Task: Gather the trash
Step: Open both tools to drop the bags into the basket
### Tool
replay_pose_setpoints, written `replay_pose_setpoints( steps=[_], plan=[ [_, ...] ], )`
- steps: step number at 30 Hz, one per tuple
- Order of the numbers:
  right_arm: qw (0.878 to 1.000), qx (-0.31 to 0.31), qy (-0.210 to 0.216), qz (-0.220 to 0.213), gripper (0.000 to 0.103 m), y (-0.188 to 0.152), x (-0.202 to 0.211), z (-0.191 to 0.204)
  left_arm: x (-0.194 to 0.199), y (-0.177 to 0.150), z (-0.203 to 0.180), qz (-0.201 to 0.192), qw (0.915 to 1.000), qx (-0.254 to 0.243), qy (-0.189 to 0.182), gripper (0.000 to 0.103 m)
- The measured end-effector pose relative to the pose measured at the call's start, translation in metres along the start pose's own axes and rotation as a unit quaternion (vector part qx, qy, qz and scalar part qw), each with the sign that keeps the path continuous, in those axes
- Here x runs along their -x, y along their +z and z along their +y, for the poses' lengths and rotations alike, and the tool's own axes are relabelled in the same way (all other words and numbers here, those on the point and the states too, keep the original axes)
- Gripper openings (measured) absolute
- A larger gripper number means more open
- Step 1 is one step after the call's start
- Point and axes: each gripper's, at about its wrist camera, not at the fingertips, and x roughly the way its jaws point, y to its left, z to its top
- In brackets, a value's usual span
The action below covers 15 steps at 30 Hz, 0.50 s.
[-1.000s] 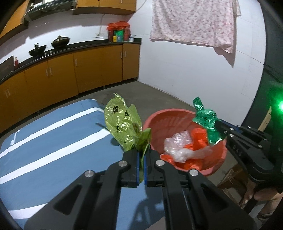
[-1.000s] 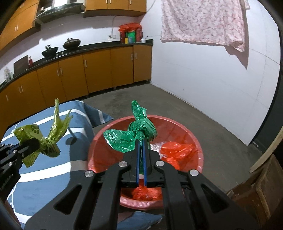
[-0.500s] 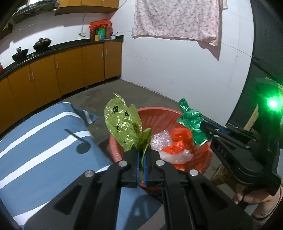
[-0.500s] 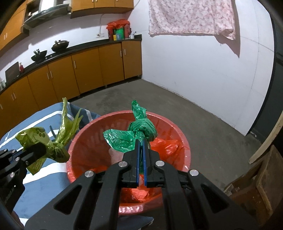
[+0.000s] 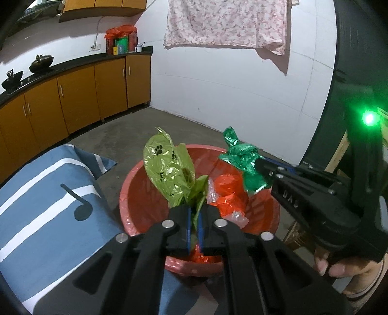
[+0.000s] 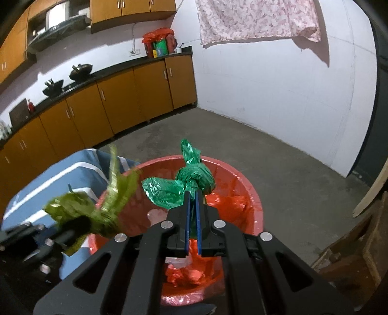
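My left gripper [image 5: 193, 213] is shut on a yellow-green paw-print bag [image 5: 167, 169] and holds it over the red basin [image 5: 135, 208]. My right gripper [image 6: 192, 193] is shut on a knotted dark green bag [image 6: 191, 181] and holds it above the same basin [image 6: 252, 193]. The right gripper also shows in the left wrist view [image 5: 260, 167], with the green bag [image 5: 242, 160] over the basin's right side. The left gripper [image 6: 84, 224] with its yellow-green bag [image 6: 97, 206] is blurred at the basin's left rim. Red and clear plastic trash [image 5: 228, 196] lies in the basin.
A blue cushion with white stripes [image 5: 43, 206] lies left of the basin. Orange cabinets [image 6: 116, 106] line the far wall, a floral cloth [image 6: 254, 19] hangs on the white wall. Wooden crates [image 6: 351, 254] stand to the right on the concrete floor.
Both grippers have moved to the right and forward with their bags, from beside the cushion to over the basin. The basin now sits centred under both bags.
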Motion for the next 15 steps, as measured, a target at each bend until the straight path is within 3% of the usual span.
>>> replay_pose_setpoints(
  steps=[2,5,10,12,15],
  plan=[
    [1.0,-0.004,0.009,0.002,0.013,0.0,0.0,-0.002,-0.004,-0.003,0.002,0.005,1.0,0.006,0.001,0.026],
    [1.0,-0.005,0.014,0.003,0.029,-0.003,0.0,-0.005,-0.005,-0.007,0.006,0.01,0.9999,0.014,0.003,0.033],
    [1.0,-0.001,0.005,0.006,0.03,-0.006,0.004,-0.007,0.0,-0.012,0.016,0.015,0.9994,0.023,0.019,0.039],
    [1.0,0.009,-0.007,-0.002,0.047,-0.008,0.012,-0.006,0.009,-0.015,0.024,0.011,0.9989,0.032,0.032,0.046],
    [1.0,0.013,-0.015,-0.018,0.064,-0.007,0.027,-0.006,0.024,-0.019,0.034,0.003,0.9977,0.044,0.052,0.054]
  ],
)
